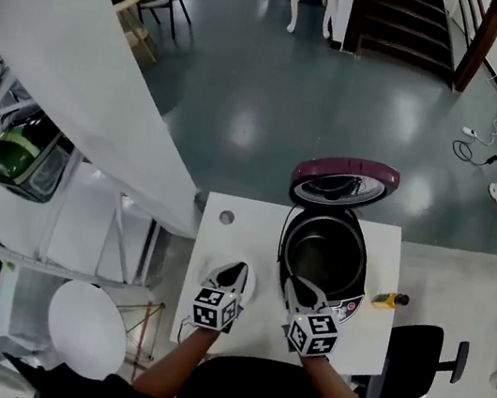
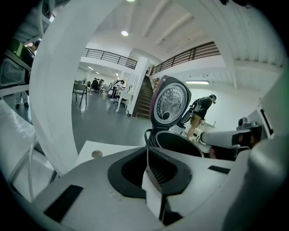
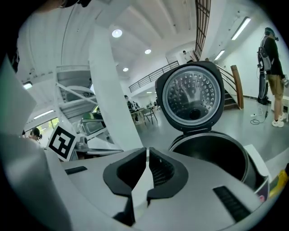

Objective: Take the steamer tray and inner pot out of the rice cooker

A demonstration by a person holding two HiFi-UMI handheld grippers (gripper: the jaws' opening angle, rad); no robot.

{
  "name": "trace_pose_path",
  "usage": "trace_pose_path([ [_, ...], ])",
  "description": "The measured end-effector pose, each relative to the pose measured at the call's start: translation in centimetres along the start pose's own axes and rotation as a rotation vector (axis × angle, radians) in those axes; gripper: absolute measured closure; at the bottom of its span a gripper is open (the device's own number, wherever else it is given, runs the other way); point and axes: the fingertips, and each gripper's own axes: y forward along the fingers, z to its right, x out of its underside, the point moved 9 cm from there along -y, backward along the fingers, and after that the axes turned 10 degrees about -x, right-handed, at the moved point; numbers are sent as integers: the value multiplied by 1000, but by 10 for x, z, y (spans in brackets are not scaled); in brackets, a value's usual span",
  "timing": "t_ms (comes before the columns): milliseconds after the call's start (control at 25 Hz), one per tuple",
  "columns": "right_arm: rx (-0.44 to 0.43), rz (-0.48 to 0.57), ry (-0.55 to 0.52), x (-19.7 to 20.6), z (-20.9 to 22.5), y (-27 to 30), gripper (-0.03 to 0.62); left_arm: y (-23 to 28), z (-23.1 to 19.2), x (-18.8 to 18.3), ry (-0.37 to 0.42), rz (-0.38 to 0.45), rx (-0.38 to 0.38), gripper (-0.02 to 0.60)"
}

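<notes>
Head view: rice cooker (image 1: 350, 308) on white table (image 1: 252, 232), lid (image 1: 344, 182) raised, inner pot (image 1: 326, 255) seated inside; left gripper (image 1: 235, 269) and right gripper (image 1: 301, 290) at near rim.
Left gripper view: jaws pressed together, empty; person with backpack (image 2: 198, 113) beyond.
Right gripper view: jaws together, empty; lid's dimpled plate (image 3: 192, 97).

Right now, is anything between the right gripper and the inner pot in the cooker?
Nothing visible. The lid stands open behind the inner pot, whose mouth is uncovered. The right gripper hangs at its near rim, fingers shut and empty.
</notes>
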Motion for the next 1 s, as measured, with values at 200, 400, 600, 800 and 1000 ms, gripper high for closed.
trace_pose_path([
  [200, 12, 67, -7, -18, 38, -37, 579, 13, 43, -15, 39, 20, -9, 571],
  [400, 57, 97, 12, -24, 86, -75, 583, 30, 76, -22, 66, 12, -26, 571],
  [600, 69, 41, 46, -24, 128, -96, 589, 47, 101, -25, 85, 2, -45, 571],
  [800, 83, -10, 12, -23, 152, -97, 589, 56, 107, -26, 84, -11, -75, 569],
  [1000, 78, -49, -34, -24, 167, -92, 588, 60, 107, -25, 83, -12, -110, 569],
])
